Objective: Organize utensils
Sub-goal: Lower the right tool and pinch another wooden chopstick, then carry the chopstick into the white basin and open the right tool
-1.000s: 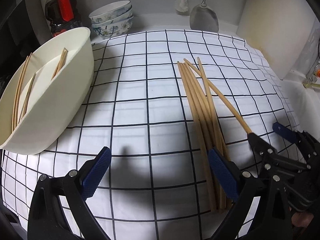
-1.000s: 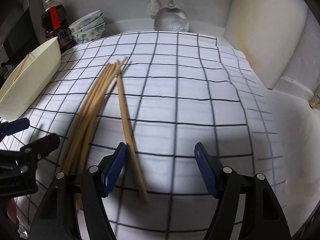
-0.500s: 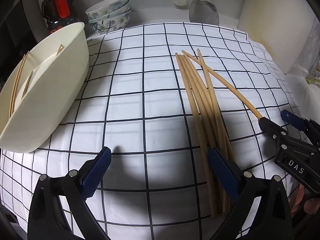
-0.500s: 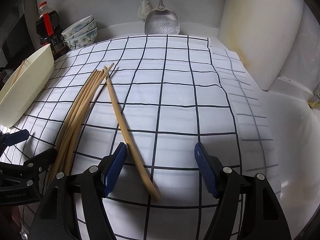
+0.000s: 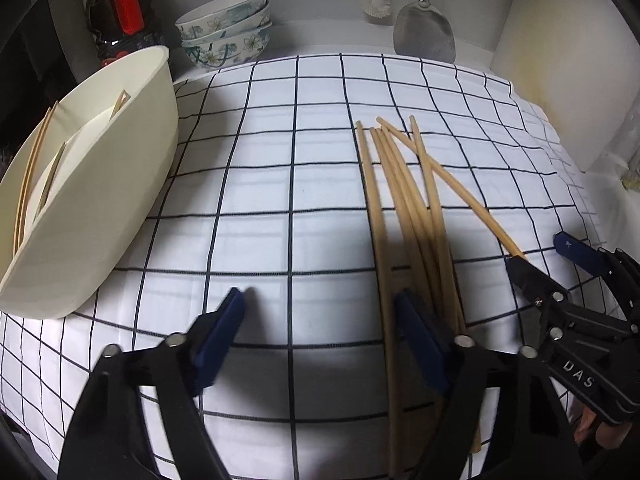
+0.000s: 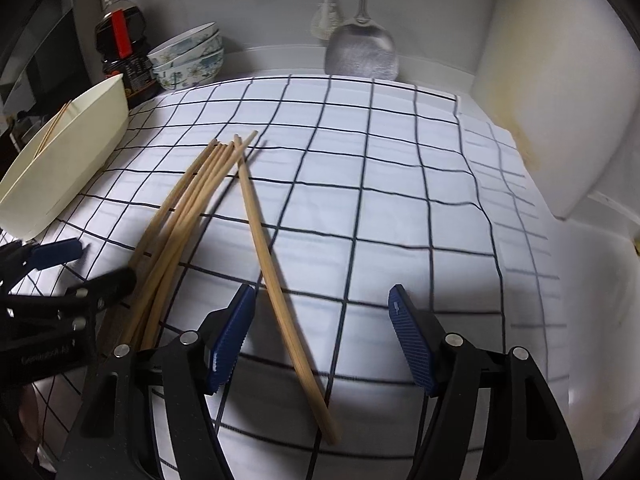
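**Risk: partial grab, scatter**

Left gripper point(image 5: 320, 320) fingers spread, just been narrowing, nothing pinched; tan wooden chopstick bundle point(image 5: 404, 208) lies under its right finger. Right gripper point(image 6: 320, 336) fingers spread, straddling stray chopstick point(image 6: 276, 276). Closing may roll sticks off the checked-cloth desk point(image 5: 256, 184).

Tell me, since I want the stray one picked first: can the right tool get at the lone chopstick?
Probably yes. The lone chopstick lies between the right tool's open jaws, apart from the chopstick bundle, with nothing over it.

One chopstick point(image 6: 276, 276) lies between the right tongs point(image 6: 320, 340) (jaws apart, closing).
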